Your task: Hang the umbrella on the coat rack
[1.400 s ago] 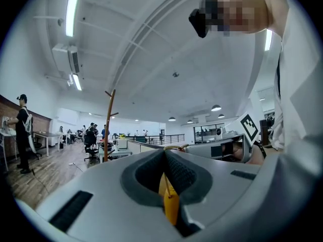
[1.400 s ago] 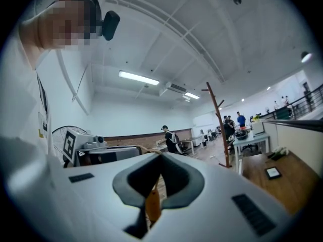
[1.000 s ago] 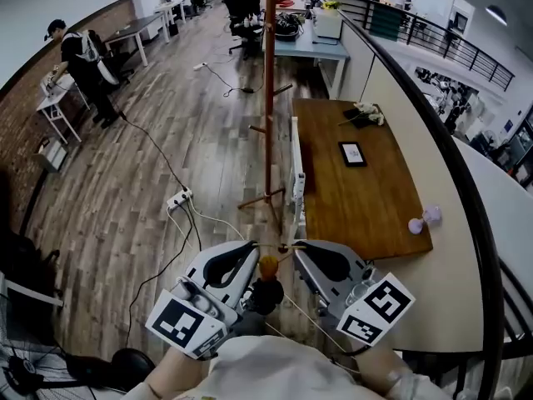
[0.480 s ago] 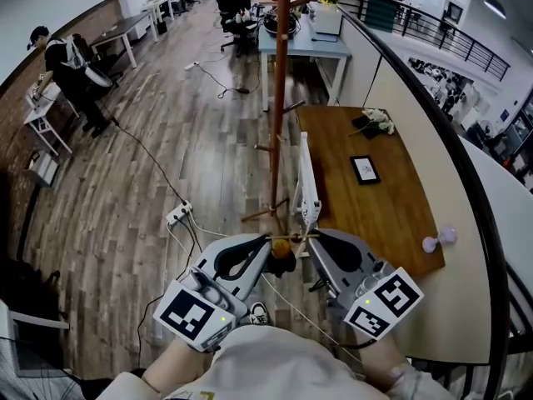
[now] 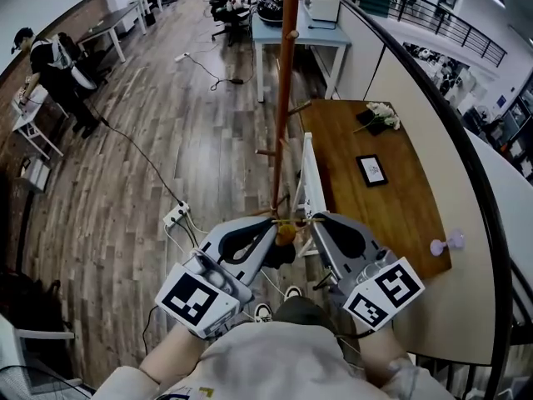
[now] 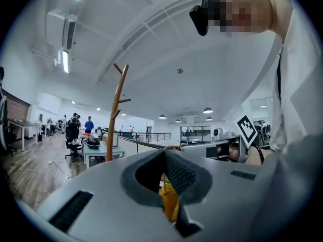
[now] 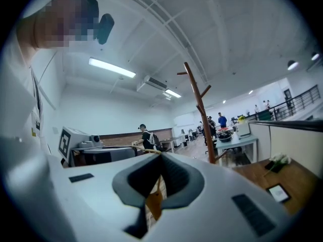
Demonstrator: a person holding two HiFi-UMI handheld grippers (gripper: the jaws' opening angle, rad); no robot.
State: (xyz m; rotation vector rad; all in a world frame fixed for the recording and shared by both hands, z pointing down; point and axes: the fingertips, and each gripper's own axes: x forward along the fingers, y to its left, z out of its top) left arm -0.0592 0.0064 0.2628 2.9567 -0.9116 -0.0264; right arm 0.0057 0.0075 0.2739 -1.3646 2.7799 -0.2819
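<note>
The step in hand is judged to be the bringing of the umbrella to the rack; the hanging itself is not yet done. A thin tan loop cord is stretched between the two tools. One end of it is pinched by the left gripper and the other end by the right gripper. The jaws of each are pressed together with only the cord between their tips. Below the cord is hung the small folded umbrella with an amber handle and a dark body, close in front of the person and above the floor. The tall reddish-brown wooden coat rack is seen directly ahead, near the grippers but apart from them, beside a brown wooden desk. For the next move, it is judged that the stretched cord must be raised to one of the upward-slanted pegs, passed over its tip and lowered until it is caught. Only then should the jaws be opened.
</note>
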